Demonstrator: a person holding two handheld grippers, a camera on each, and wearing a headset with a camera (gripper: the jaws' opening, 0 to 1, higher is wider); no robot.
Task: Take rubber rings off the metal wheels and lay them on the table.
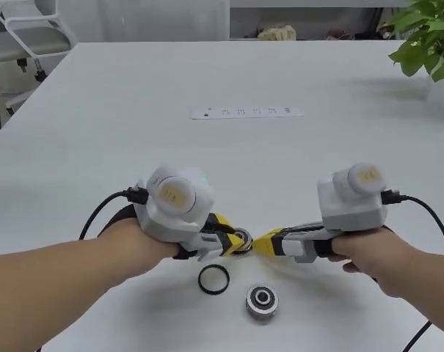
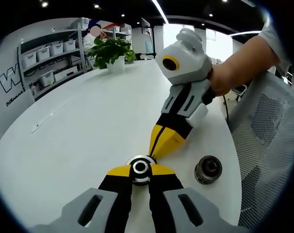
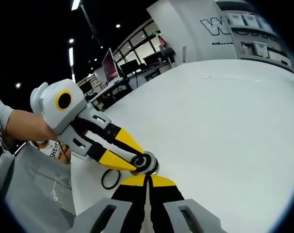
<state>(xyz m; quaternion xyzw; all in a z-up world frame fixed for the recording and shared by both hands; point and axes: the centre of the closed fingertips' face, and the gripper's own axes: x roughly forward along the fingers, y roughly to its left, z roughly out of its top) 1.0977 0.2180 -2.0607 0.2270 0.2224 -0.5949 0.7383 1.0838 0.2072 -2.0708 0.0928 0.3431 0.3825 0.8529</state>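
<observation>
Above the near part of the white table (image 1: pixel 207 73), the left gripper (image 2: pixel 140 171) clamps a small metal wheel (image 1: pixel 241 240), silver rim and dark hub. The right gripper's (image 3: pixel 147 180) jaws are pressed together, tips at its rim. A loose black rubber ring (image 1: pixel 199 280) and a second wheel (image 1: pixel 262 301) lie just beside; the wall lettering (image 2: pixel 8 80) starts with W, the rest unreadable.

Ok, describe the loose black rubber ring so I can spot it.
Look at the near edge of the white table, just below the left gripper. The thin black rubber ring lies flat, left of the loose silver metal wheel; it alone is an empty hoop with table showing through.
</observation>
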